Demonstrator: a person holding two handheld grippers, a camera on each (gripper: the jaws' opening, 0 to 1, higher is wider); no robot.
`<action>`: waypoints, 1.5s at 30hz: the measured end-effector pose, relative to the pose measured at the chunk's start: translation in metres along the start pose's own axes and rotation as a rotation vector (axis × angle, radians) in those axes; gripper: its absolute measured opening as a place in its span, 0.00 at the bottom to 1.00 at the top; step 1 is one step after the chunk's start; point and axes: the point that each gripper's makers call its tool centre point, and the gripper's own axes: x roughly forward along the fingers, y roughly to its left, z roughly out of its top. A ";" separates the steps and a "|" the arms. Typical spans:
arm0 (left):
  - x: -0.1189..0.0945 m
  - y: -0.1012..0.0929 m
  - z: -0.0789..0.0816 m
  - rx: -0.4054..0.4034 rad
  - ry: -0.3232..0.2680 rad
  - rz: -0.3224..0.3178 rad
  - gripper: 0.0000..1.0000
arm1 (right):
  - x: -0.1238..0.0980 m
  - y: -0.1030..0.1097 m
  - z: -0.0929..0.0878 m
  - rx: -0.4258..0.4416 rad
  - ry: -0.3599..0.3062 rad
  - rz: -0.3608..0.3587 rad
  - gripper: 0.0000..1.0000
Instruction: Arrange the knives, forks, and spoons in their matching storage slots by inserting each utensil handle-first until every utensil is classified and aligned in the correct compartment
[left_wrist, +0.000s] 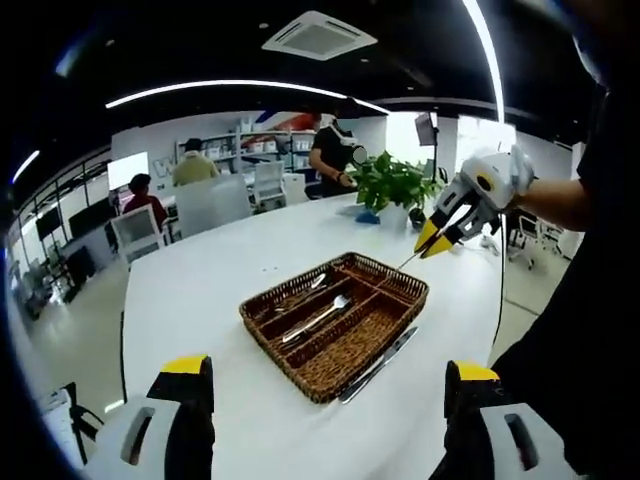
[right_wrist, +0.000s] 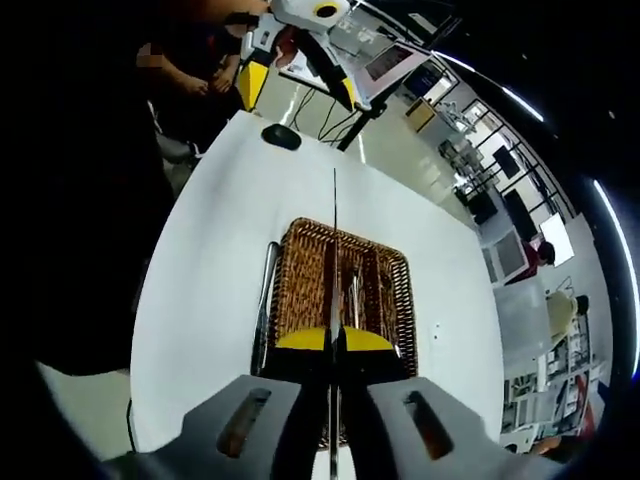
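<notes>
A brown wicker tray (left_wrist: 300, 362) with long slots sits mid-table, seen too in the right gripper view (right_wrist: 300, 270). Inside lie a fork (left_wrist: 322, 317) and another utensil (left_wrist: 305, 287). A knife (left_wrist: 378, 364) rests on the table against the tray's near side, also visible as the knife (right_wrist: 265, 300). My right gripper (right_wrist: 333, 340) is shut on a thin metal utensil (right_wrist: 334, 230), seen edge-on and pointing over the tray. From the other side, that right gripper (left_wrist: 432, 238) hovers above the tray's far right corner. My left gripper (left_wrist: 328, 372) stands wide open, near the table's edge.
The round white table (left_wrist: 200, 290) has bare room all around the tray. A potted plant (left_wrist: 395, 183) stands at the far side, and a black object (right_wrist: 281, 136) lies near one edge. A person in dark clothes (left_wrist: 590, 300) stands at the right. Chairs and people are beyond.
</notes>
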 end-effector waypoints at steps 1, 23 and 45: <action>-0.001 0.001 -0.001 -0.001 -0.001 0.003 1.00 | 0.000 -0.002 0.001 -0.002 0.002 -0.001 0.00; -0.023 0.004 -0.002 -0.017 -0.007 0.035 1.00 | 0.035 -0.039 -0.001 -0.035 0.039 -0.020 0.00; -0.028 0.010 -0.007 -0.037 -0.021 0.057 1.00 | 0.069 -0.041 -0.020 -0.043 0.079 -0.063 0.00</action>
